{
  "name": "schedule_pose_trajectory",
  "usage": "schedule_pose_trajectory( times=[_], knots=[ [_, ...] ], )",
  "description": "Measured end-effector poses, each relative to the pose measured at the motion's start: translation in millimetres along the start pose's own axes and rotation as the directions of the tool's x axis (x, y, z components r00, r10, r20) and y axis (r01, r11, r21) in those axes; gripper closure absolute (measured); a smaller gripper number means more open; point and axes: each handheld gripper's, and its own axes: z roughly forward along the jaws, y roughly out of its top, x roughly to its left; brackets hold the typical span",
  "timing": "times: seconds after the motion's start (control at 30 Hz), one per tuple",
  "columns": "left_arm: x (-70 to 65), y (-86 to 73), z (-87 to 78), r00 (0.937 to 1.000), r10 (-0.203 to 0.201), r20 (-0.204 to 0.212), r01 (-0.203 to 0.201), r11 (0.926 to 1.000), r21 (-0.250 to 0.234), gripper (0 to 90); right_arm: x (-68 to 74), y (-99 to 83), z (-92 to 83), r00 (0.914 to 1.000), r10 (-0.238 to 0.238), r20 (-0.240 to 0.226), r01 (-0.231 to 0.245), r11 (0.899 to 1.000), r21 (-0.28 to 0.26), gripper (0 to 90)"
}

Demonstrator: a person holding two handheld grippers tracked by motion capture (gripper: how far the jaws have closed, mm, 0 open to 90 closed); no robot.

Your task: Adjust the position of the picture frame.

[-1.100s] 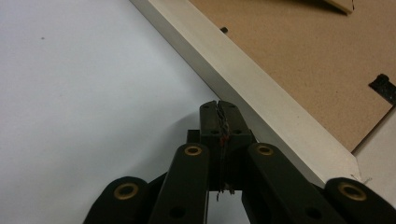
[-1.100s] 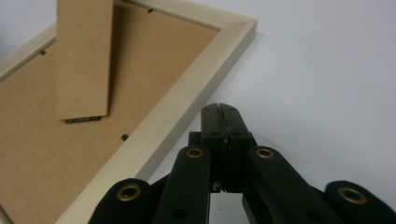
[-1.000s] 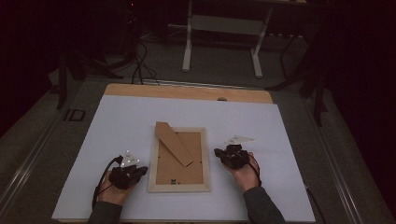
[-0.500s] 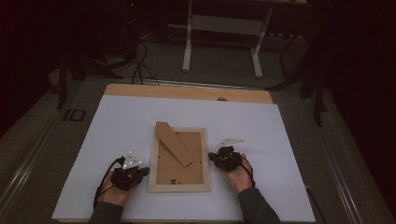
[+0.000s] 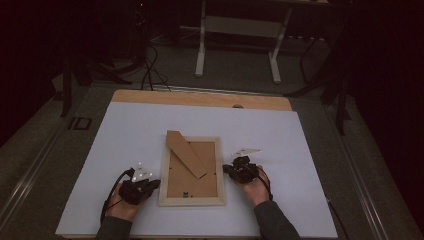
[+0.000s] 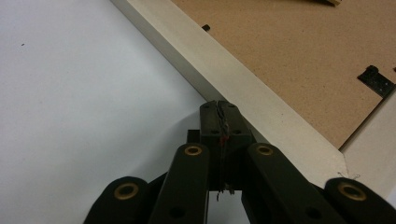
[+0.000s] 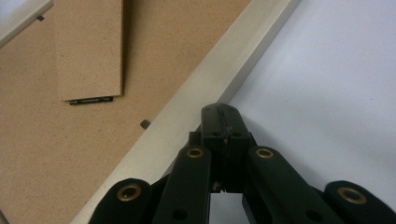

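A pale wooden picture frame (image 5: 192, 200) lies face down on the white table top (image 5: 130, 135), its brown backing board (image 5: 200, 175) up and its stand flap (image 5: 187, 155) folded across it. My left gripper (image 5: 152, 184) is shut with nothing in it, its tip at the frame's left rail near the front corner. In the left gripper view the closed jaws (image 6: 220, 109) touch the outer edge of the frame rail (image 6: 243, 88). My right gripper (image 5: 227, 169) is shut and empty too, against the right rail. Its jaws (image 7: 219, 112) rest at the rail (image 7: 196, 107) in the right gripper view.
A wooden strip (image 5: 200, 98) edges the table's far side. Beyond it, on the dark floor, stand a white desk frame (image 5: 237, 45) and loose cables (image 5: 150, 70). Small black turn clips (image 6: 378, 79) hold the backing board in the frame.
My right gripper has slid a little left and toward me, up against the frame's right rail. The left gripper and the frame have stayed where they were.
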Motion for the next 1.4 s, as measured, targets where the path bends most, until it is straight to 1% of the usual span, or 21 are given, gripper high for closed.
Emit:
schedule_pose_trajectory(
  times=[0.1,0.13,0.3,0.43,0.47,0.63,0.67,0.73,0.87,1.07,1.23,1.27,1.4],
  knots=[
    [-0.8,-0.1,0.1,1.0,0.0,-0.005,0.0,1.0,-0.001,90.0,-0.3,0.3,0.0,1.0,0.009,-0.001,-0.009,1.0,0.002,90.0],
    [-0.9,-0.2,0.1,1.0,0.0,-0.006,0.0,1.0,-0.002,90.0,0.2,0.7,-0.7,0.9999,0.011,-0.005,-0.011,1.0,0.012,90.0],
    [-1.2,-0.2,0.0,1.0,0.002,-0.008,-0.002,1.0,-0.002,90.0,1.5,0.5,-3.0,0.9999,0.009,-0.013,-0.008,1.0,0.025,90.0],
    [-1.5,-0.3,0.0,0.9999,0.002,-0.011,-0.002,1.0,-0.002,90.0,0.0,-3.2,-6.5,0.9971,0.05,-0.057,-0.048,0.998,0.029,90.0],
    [-1.6,-0.3,0.0,0.9999,0.002,-0.012,-0.002,1.0,-0.002,90.0,0.2,-4.4,-7.1,0.9968,0.054,-0.059,-0.052,0.998,0.031,90.0],
    [-2.0,-0.5,0.0,0.9999,0.003,-0.015,-0.003,1.0,-0.003,90.0,1.1,-6.8,-6.0,0.9969,0.063,-0.047,-0.062,0.997,0.042,90.0],
    [-2.6,-0.4,0.1,0.9998,0.009,-0.018,-0.009,1.0,-0.003,90.0,-0.9,-5.4,-3.7,0.9972,0.059,-0.046,-0.057,0.997,0.053,90.0],
    [-3.2,-0.2,0.3,0.9998,0.01,-0.02,-0.01,0.9999,-0.002,90.0,-1.6,-4.4,-3.4,0.9968,0.063,-0.049,-0.06,0.997,0.056,90.0],
    [-4.5,0.2,0.7,0.9996,0.019,-0.022,-0.019,0.9998,-0.002,90.0,-3.0,-0.3,-1.7,0.9977,0.06,-0.033,-0.057,0.996,0.066,90.0],
    [-8.5,0.3,1.6,0.9994,0.019,-0.029,-0.019,0.9998,-0.005,90.0,-6.9,2.2,0.2,0.997,0.067,-0.039,-0.064,0.996,0.064,90.0],
    [-11.0,1.1,2.2,0.9993,0.029,-0.024,-0.029,0.9996,-0.003,90.0,-8.8,4.8,1.3,0.9975,0.065,-0.026,-0.063,0.996,0.068,90.0],
    [-15.4,2.0,3.3,0.999,0.035,-0.029,-0.035,0.9994,-0.003,90.0,-10.0,5.6,1.7,0.9979,0.06,-0.025,-0.058,0.996,0.068,90.0],
    [-24.9,4.3,6.1,0.9982,0.057,-0.017,-0.057,0.9984,-0.002,90.0,-20.1,10.4,3.1,0.9968,0.077,-0.019,-0.076,0.995,0.072,90.0]
  ],
)
